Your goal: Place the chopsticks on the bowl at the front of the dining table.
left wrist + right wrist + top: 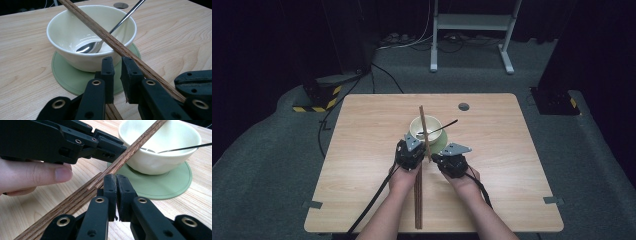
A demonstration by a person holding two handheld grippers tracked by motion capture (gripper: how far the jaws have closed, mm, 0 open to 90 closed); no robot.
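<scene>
Two wooden sticks (420, 165) lay lengthwise between the grippers, far ends resting across the bowl (419, 129). Left gripper (117, 66) and right gripper (116, 182) had jaws together, gripping nothing, touching the sticks from either side.

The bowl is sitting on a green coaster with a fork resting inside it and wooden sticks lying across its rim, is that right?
Not quite. What rests inside the bowl is a spoon, not a fork; the left gripper view shows its rounded end. The green coaster and the wooden sticks across the rim are as you said.
</scene>
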